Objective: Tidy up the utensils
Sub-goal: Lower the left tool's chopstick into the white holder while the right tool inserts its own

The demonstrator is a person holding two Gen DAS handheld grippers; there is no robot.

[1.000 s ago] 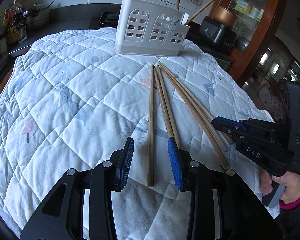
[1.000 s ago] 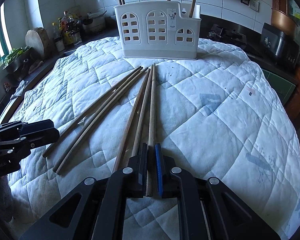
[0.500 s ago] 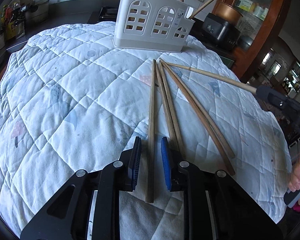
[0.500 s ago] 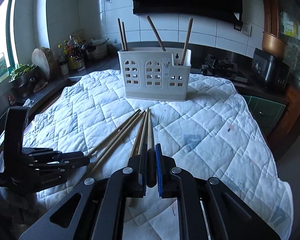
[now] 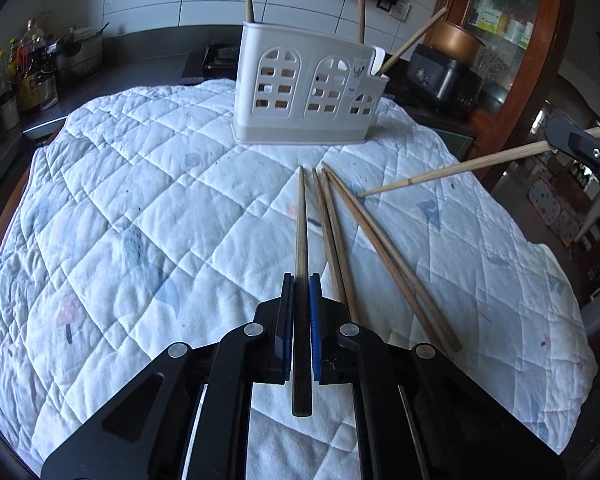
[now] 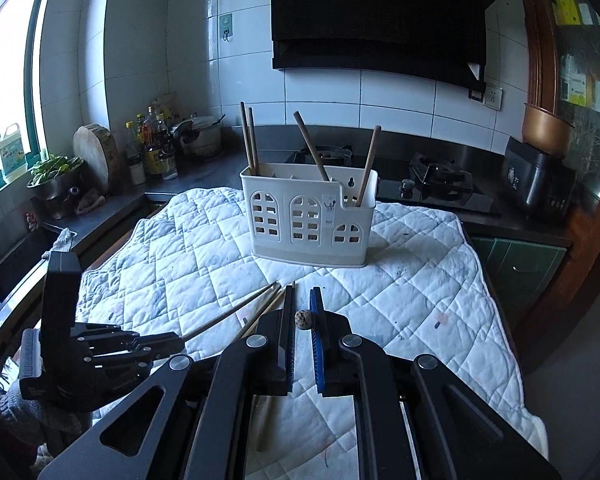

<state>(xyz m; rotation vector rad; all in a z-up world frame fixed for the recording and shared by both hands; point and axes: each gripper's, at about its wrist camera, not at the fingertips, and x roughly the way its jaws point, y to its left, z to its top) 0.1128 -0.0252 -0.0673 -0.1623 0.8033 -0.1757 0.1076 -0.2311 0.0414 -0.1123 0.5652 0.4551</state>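
A: Left gripper (image 5: 301,284) has just clamped shut on 1 chopstick (image 5: 301,224), its long axis pointing straight ahead at the white utensil caddy (image 5: 308,92).

B: And 4 loose chopsticks (image 5: 364,240) lie just right of it on the quilted cloth (image 5: 140,200).

A: Right gripper (image 6: 302,300), pinched on its own chopstick (image 5: 460,166), sits higher; the rack lies dead ahead, tip aimed that way.

B: Looks the nearer to dropping in, I'd say.
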